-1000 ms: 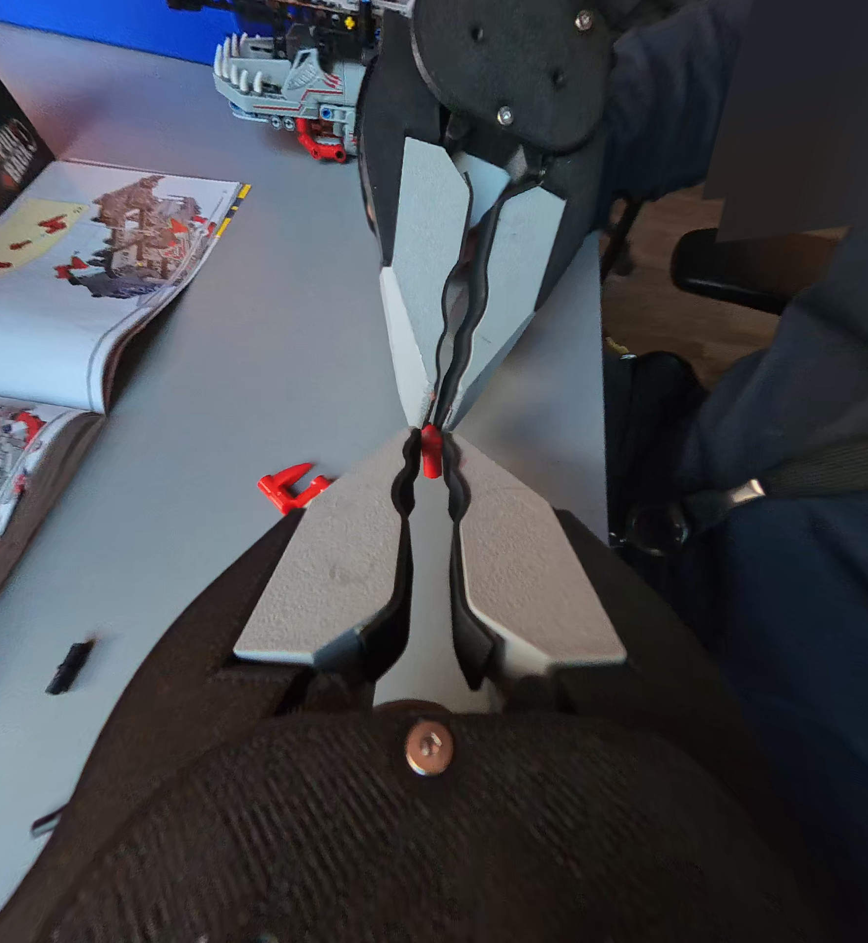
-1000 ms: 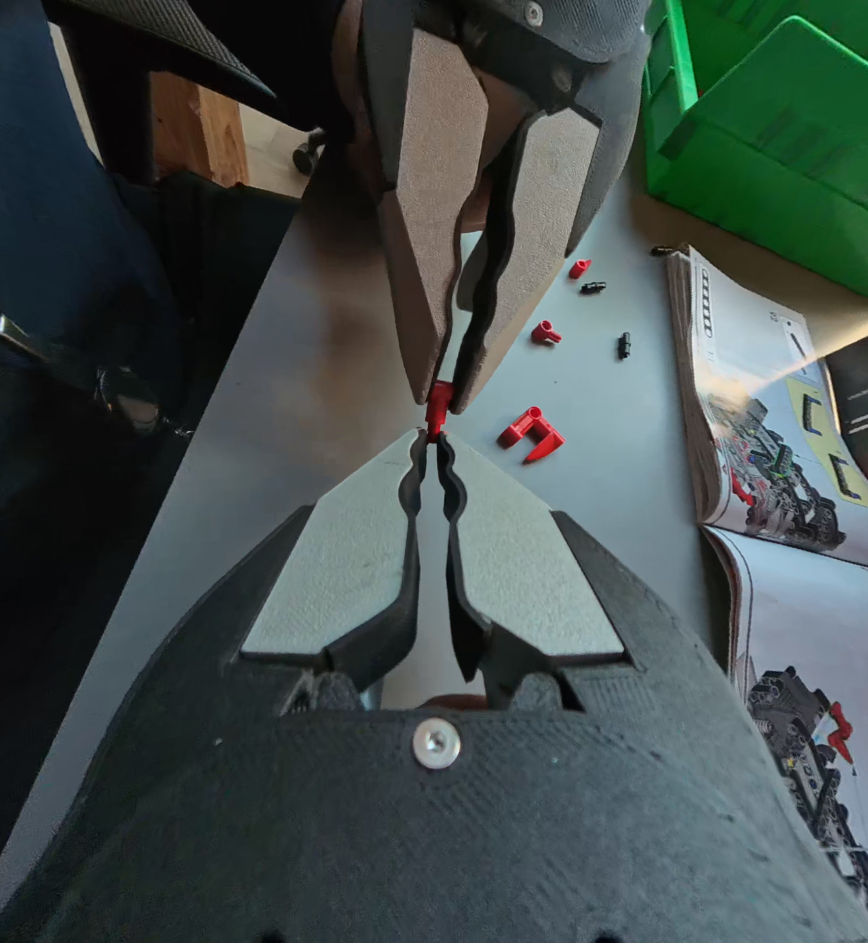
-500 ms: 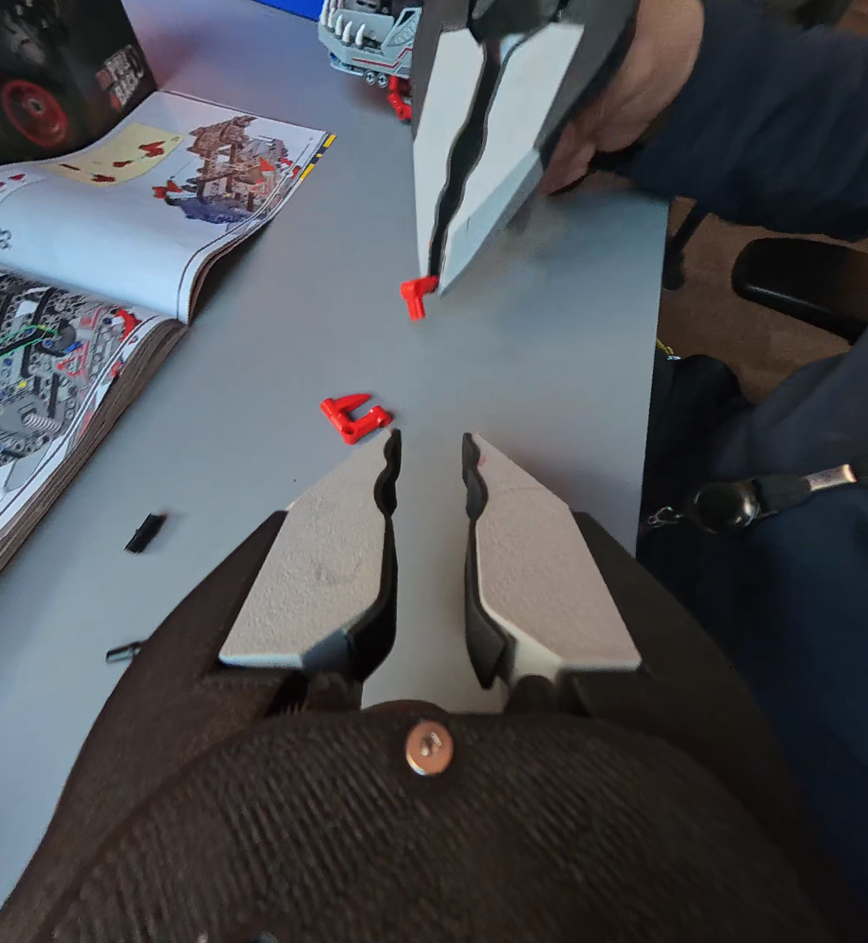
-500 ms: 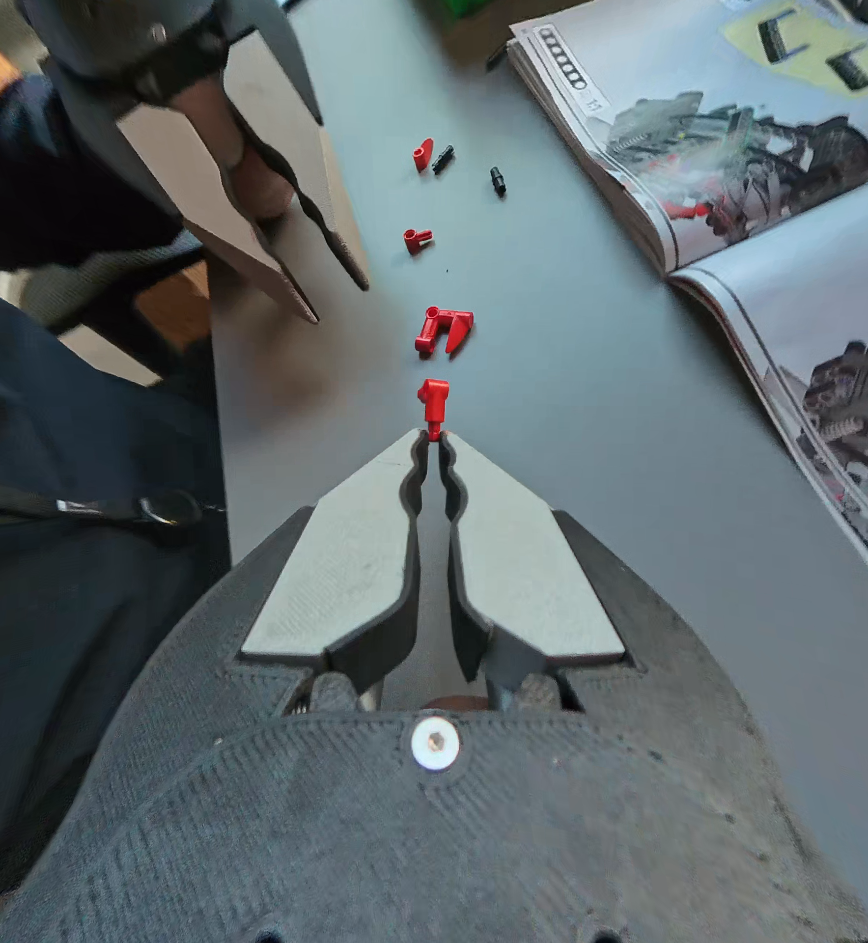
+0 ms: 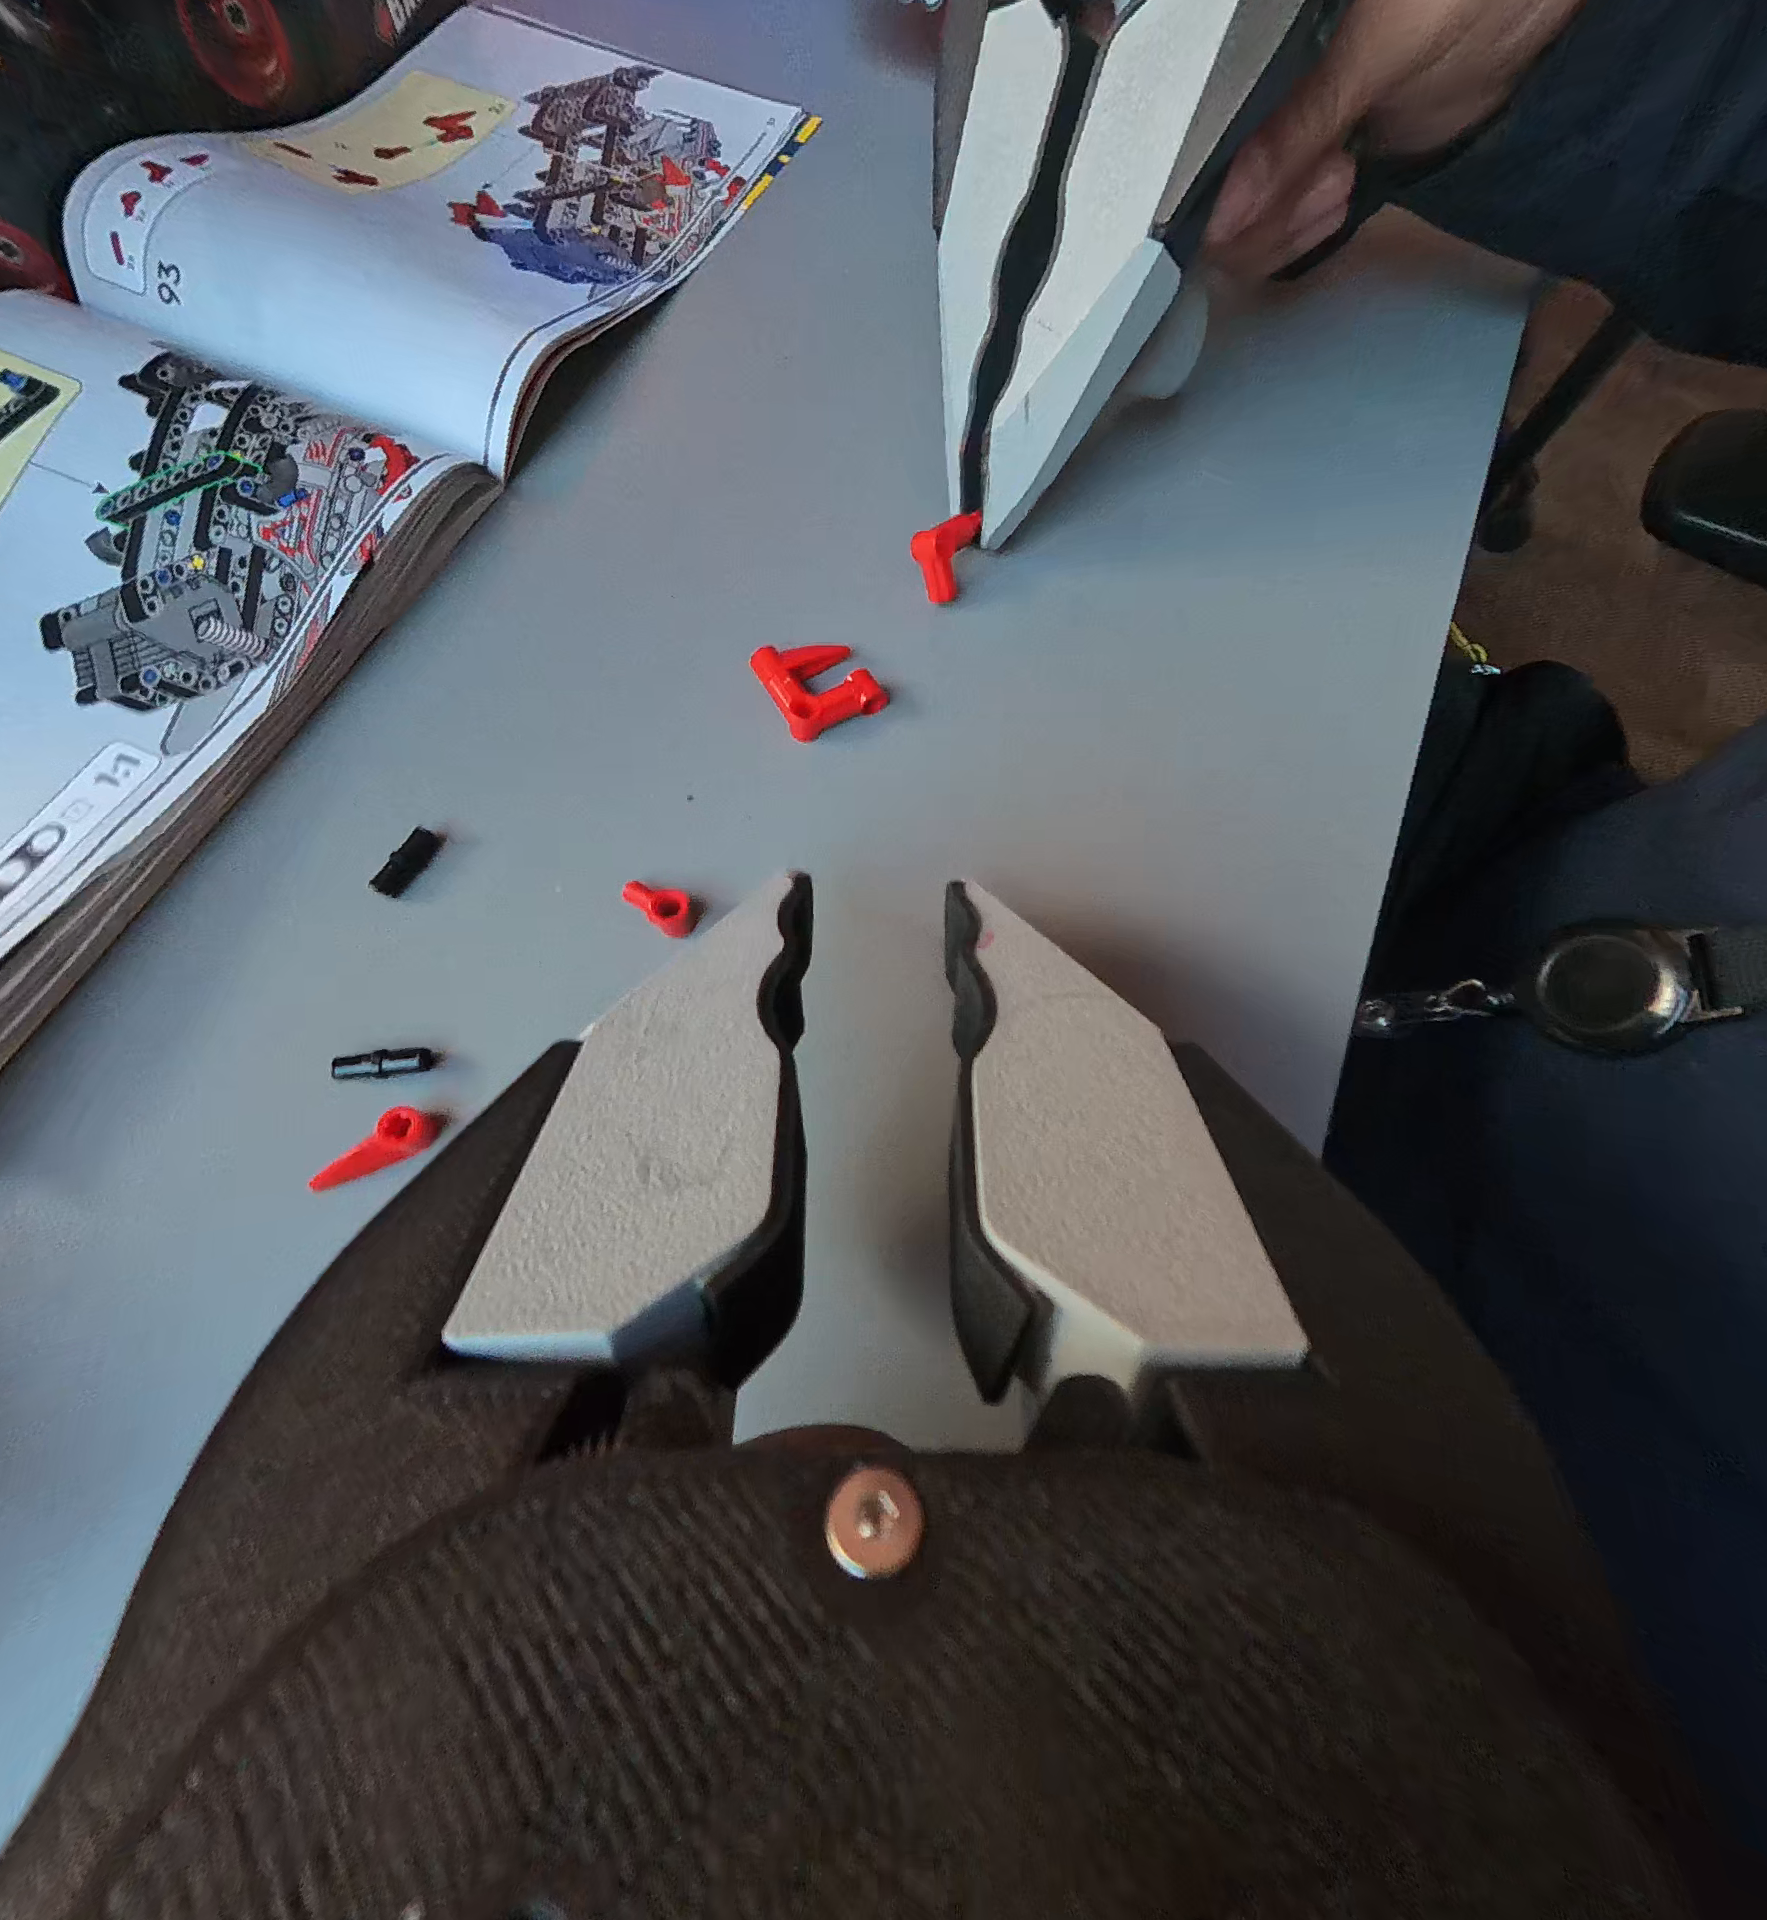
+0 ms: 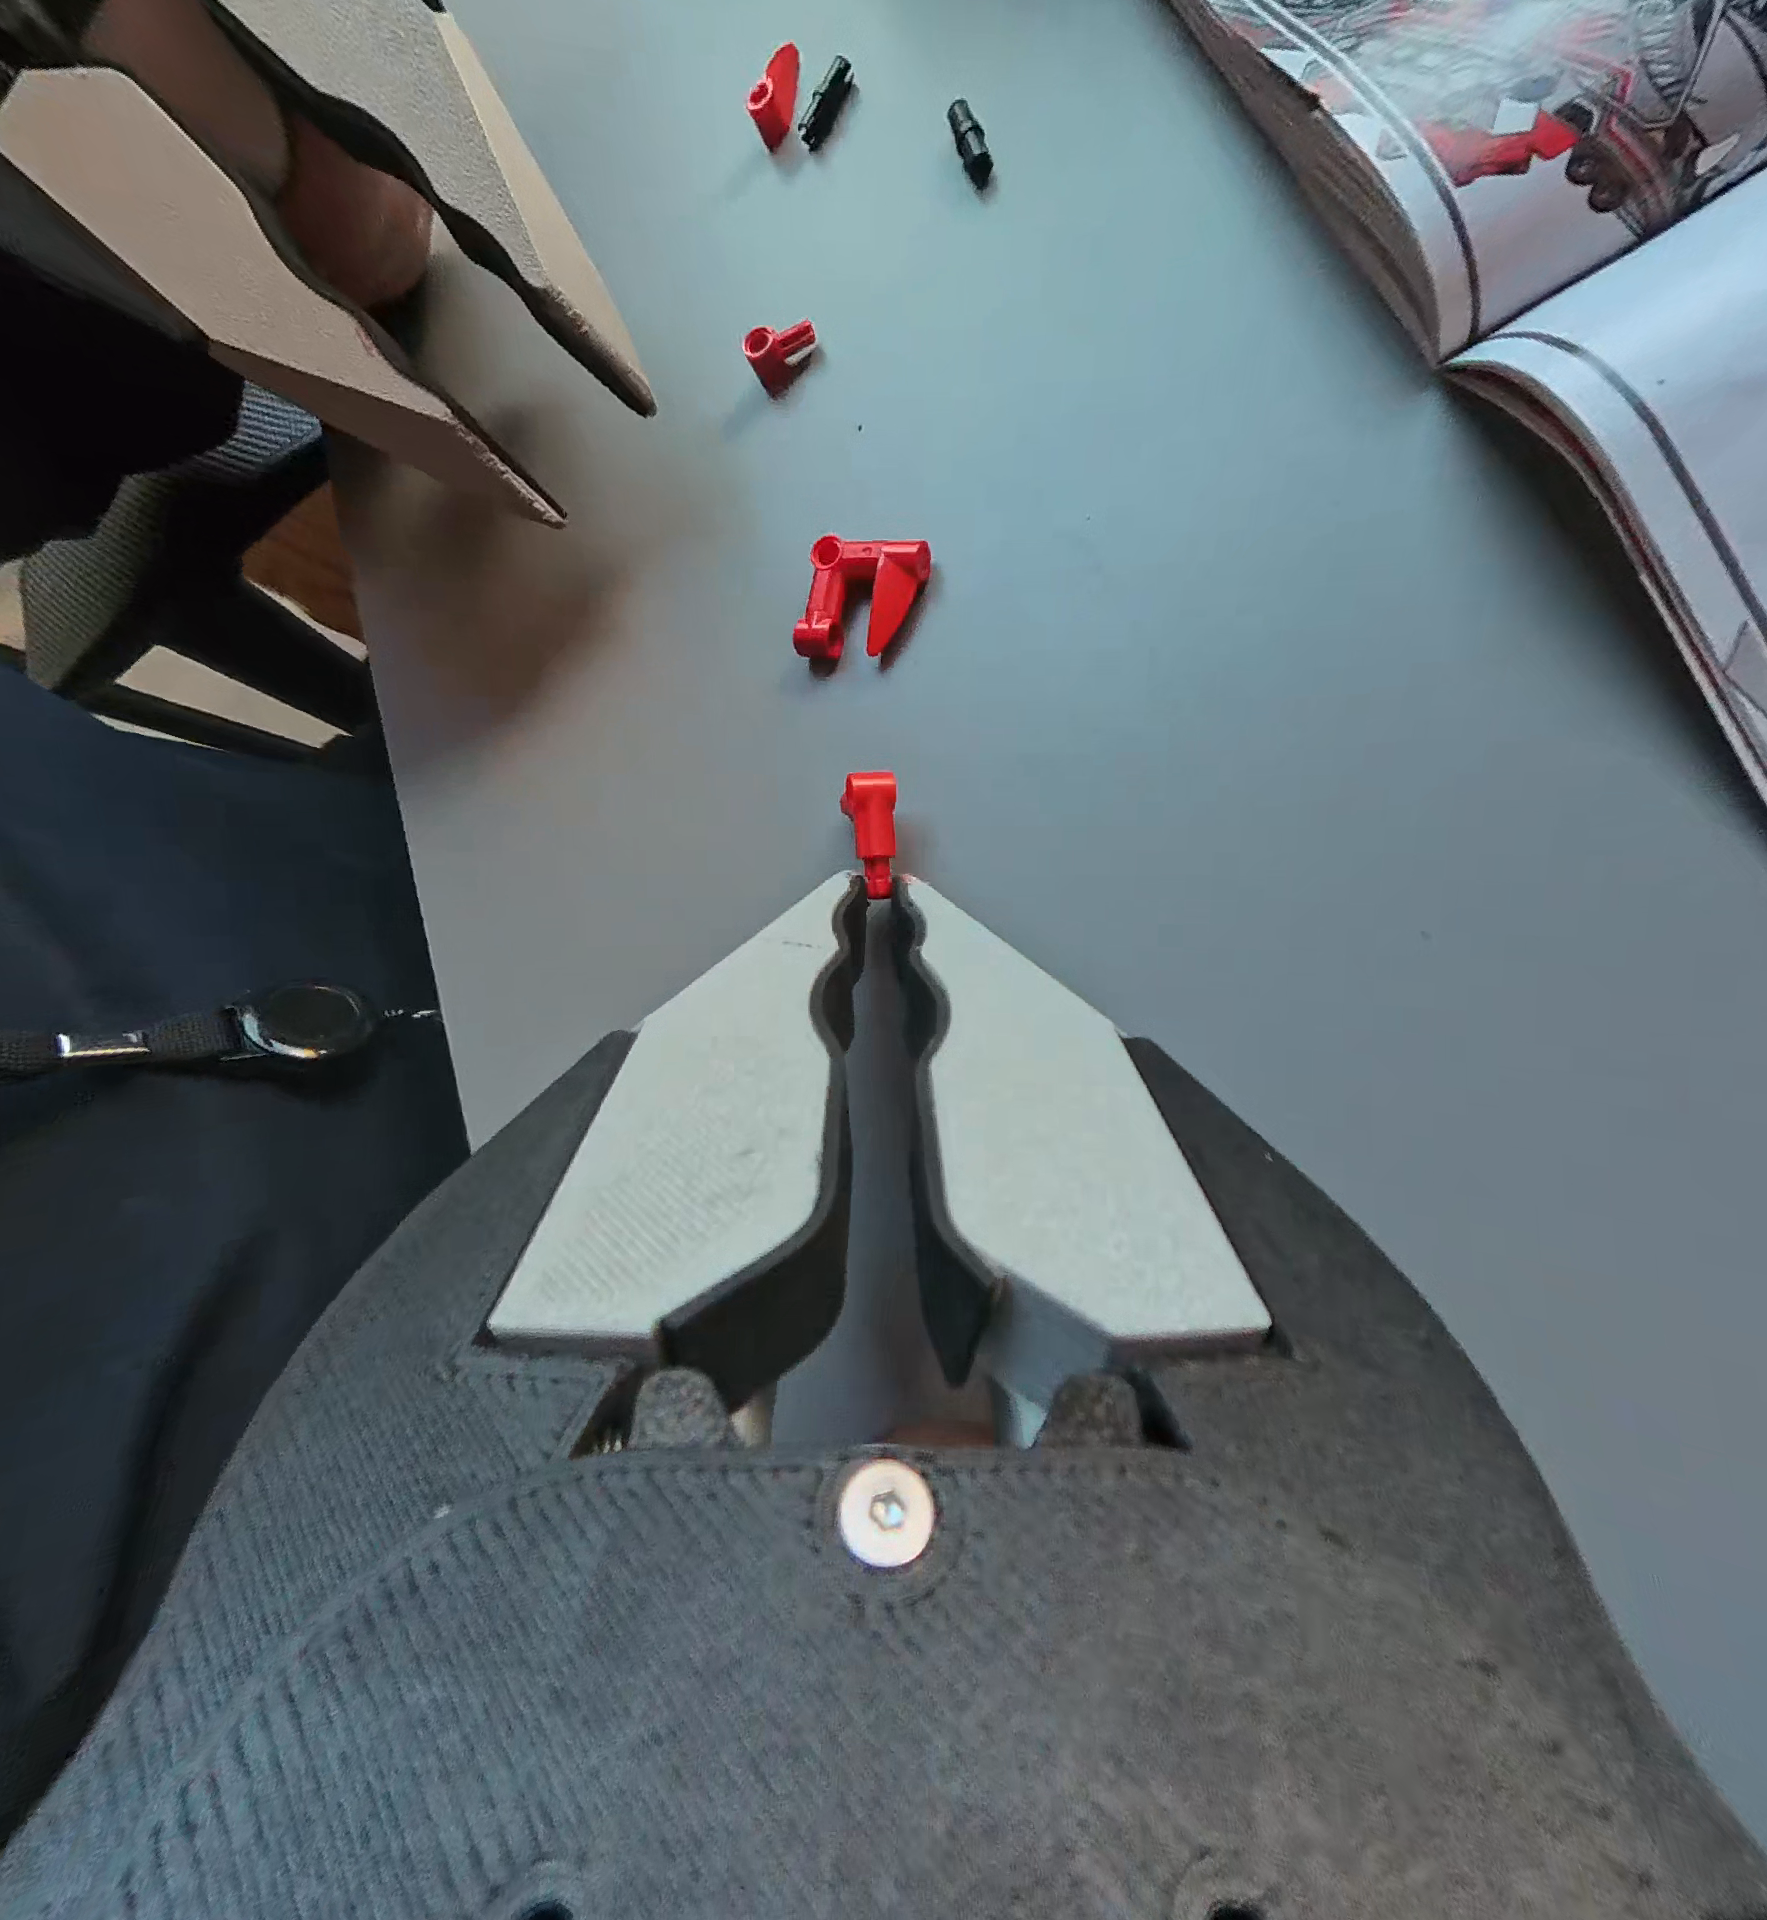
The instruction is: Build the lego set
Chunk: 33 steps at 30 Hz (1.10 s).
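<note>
Beyond left gripper (image 5: 877,894): red tooth (image 5: 376,1149)

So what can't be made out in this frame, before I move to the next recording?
- Right tongs: how much of the red connector sits between the tips is hidden by them in both views.
- Whether the connector touches the table: unclear.
- Instruction booklet: cut off by the frame edge in both views.
- Black pins: too small for detail.
- Lego model: out of frame.
</note>
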Motion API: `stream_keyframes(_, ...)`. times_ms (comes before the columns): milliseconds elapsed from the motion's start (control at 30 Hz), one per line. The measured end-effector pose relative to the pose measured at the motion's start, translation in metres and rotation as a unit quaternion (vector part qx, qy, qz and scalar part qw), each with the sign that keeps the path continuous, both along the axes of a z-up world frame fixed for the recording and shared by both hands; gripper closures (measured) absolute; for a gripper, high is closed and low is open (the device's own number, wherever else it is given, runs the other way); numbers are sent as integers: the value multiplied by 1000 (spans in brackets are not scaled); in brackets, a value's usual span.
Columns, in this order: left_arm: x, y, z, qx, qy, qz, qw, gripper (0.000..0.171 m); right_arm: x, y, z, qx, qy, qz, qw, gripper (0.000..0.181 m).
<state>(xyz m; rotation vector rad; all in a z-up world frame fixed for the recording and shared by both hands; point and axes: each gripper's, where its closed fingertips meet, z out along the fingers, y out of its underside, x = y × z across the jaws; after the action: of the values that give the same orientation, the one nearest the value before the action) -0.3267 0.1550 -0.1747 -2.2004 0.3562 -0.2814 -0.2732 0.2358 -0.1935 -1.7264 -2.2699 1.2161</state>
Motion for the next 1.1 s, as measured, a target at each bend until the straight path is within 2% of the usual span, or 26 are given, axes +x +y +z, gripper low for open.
stream_keyframes(300,-22,-23,0,-6,-11,37,999,148,-3,9,2,19,-12,-16,1000,171)
stream_keyframes(500,-30,-33,-1,-9,-7,56,998,148,-1,27,12,43,17,-45,998,166)
stream_keyframes(633,-40,-30,-3,-18,-1,82,996,150,1,30,17,48,52,-61,996,165)
stream_keyframes(933,-40,-17,-7,-34,9,83,996,150,2,33,21,81,128,-73,986,165)
stream_keyframes(1100,-43,-6,-3,-22,2,95,995,150,-2,35,33,96,220,-76,968,165)
